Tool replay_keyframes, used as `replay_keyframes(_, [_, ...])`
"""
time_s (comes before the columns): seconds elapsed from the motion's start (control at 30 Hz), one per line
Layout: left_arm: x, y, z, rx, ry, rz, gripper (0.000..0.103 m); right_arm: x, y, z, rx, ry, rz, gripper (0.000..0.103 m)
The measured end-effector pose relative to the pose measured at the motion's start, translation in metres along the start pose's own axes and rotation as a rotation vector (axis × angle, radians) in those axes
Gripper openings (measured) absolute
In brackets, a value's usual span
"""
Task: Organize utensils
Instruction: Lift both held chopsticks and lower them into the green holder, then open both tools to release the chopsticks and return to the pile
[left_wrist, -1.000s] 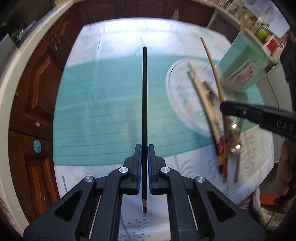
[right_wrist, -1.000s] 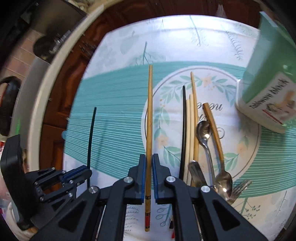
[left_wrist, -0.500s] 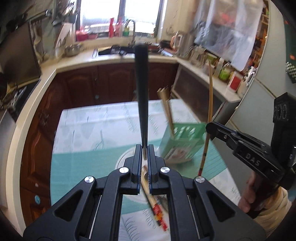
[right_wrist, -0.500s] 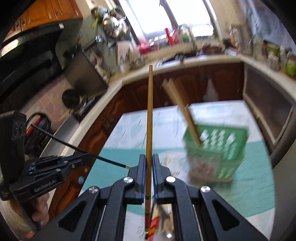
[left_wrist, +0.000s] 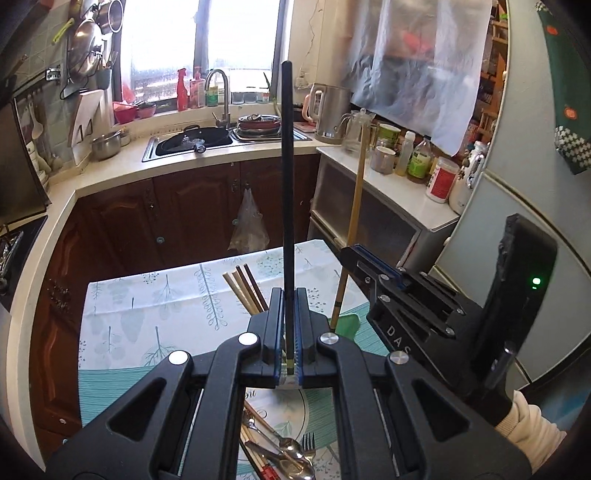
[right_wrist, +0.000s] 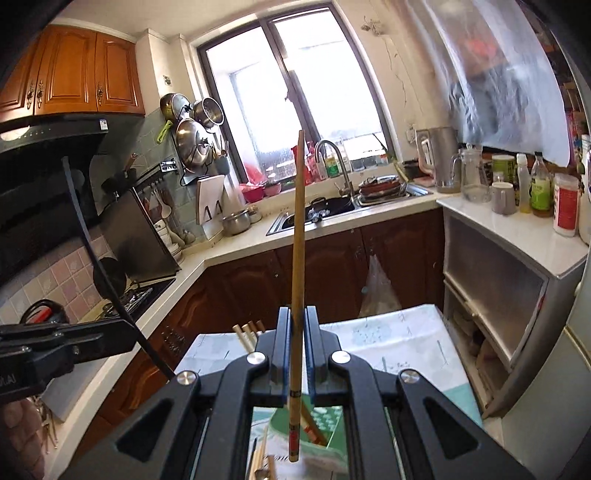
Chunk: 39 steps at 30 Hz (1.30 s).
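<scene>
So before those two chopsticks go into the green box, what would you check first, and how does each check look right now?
1. Black chopstick clamped in the left gripper: ok.
2. Wooden chopstick clamped in the right gripper: ok.
3. Both sticks lifted clear of the table: ok.
4. Green box upright with room inside: cannot tell, the fingers hide most of it, though a few chopsticks in the box stick out.
5. Grippers spaced apart, sticks not crossing: ok.
6. Remaining cutlery out of the way: ok, it lies low on the mat.
</scene>
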<state>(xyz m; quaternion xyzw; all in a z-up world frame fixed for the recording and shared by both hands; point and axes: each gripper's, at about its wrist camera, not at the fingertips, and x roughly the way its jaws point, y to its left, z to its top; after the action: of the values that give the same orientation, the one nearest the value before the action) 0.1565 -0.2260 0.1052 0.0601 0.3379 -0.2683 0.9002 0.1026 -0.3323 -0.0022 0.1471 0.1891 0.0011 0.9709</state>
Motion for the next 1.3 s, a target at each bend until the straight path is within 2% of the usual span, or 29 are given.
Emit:
replay_keyframes(0.17, [0.051,0.016,-0.012,-0.041,0.013,-0.005,0.003,0.017,-0.013,-0.007,0.013,-0.020,-0.010,0.006])
replay_keyframes(0.3, [0.074,0.023,-0.015,-0.066,0.009,-0.022,0.003,0.030,-0.017,-0.014,0.003,-0.012,-0.004,0.006])
replay_keyframes(0.43, [0.093,0.027,-0.027,-0.052,-0.002,-0.024,0.003,0.038,-0.015,-0.024,-0.038,-0.017,0.010,0.006])
replay_keyframes(0.7, [0.132,0.041,-0.075,-0.082,0.114,-0.056,0.003,0.048,-0.007,-0.050,-0.172,-0.011,0.030,0.007])
replay_keyframes(0.9, [0.142,0.054,-0.108,-0.092,0.197,-0.058,0.003,0.046,0.002,-0.070,-0.290,0.044,0.072,0.007])
replay_keyframes(1.0, [0.143,0.063,-0.117,-0.099,0.237,-0.052,0.004,0.048,0.005,-0.078,-0.330,0.106,0.092,0.007])
replay_keyframes(1.17, [0.133,0.079,-0.123,-0.118,0.248,-0.048,0.005,0.050,0.012,-0.088,-0.387,0.194,0.097,0.007])
replay_keyframes(1.3, [0.124,0.087,-0.131,-0.136,0.265,-0.035,0.008,0.046,0.012,-0.087,-0.359,0.219,0.111,0.009])
